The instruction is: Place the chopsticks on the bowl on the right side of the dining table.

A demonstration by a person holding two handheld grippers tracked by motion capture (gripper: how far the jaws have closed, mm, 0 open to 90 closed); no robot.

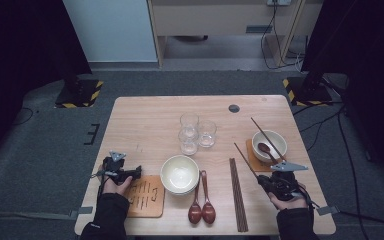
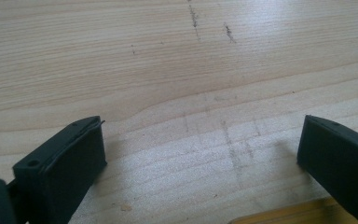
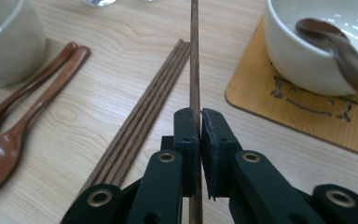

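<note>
At the near right of the worktop [image 1: 145, 112], the right tool [image 3: 199, 119] has its jaws pinched together on a single dark chopstick [image 3: 195, 56]. The stick runs straight out from between the pads and away along the tool's line. In the high view that same chopstick [image 1: 245, 159] slants from the right tool [image 1: 267, 181] up and to the far left, its tip clear of the wood. Just left of it the remaining chopsticks [image 1: 237, 195] lie flat in a tight bundle, running near to far. Left of those lie two reddish wooden spoons [image 1: 202, 202], side by side with their bowls nearest.

At the near left, the left tool [image 1: 137, 172] rests in the person's left hand [image 1: 114, 186] beside a wooden coaster [image 1: 147, 196]. Its jaws stand wide apart with nothing but bare wood between them.

Farther in, a cream bowl [image 1: 179, 174] sits near the middle. To the right, just beyond the right tool, a white bowl [image 1: 270, 145] stands on a second coaster [image 1: 252, 157]. It holds a brown spoon [image 1: 265, 148], and one more chopstick [image 1: 267, 137] rests across its rim. Farthest off, three clear glasses [image 1: 196, 132] cluster at mid-worktop.
</note>
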